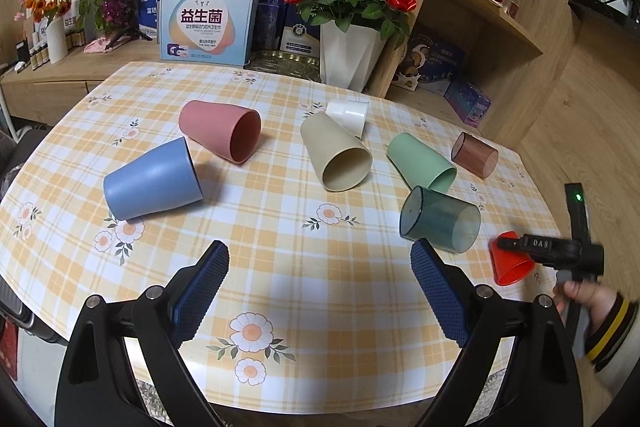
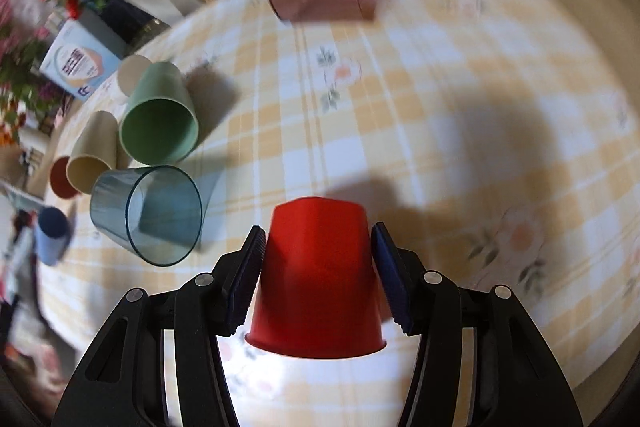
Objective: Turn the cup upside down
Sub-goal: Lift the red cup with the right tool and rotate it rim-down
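A red cup (image 2: 316, 279) sits between the pads of my right gripper (image 2: 318, 275), mouth down and base up, a little above the checked tablecloth (image 2: 440, 131). The pads press its sides. In the left wrist view the red cup (image 1: 510, 267) and the right gripper (image 1: 548, 251) are at the table's right edge. My left gripper (image 1: 320, 291) is open and empty over the near table. Several cups lie on their sides: blue (image 1: 154, 181), pink (image 1: 220, 131), beige (image 1: 336, 155), green (image 1: 422, 163), clear teal (image 1: 440, 225), clear brown (image 1: 476, 155), white (image 1: 348, 115).
A white vase of red roses (image 1: 348, 55) and boxes (image 1: 206, 23) stand behind the table. A wooden shelf unit (image 1: 500, 7) rises at the right. The table edge runs close on the near and right sides.
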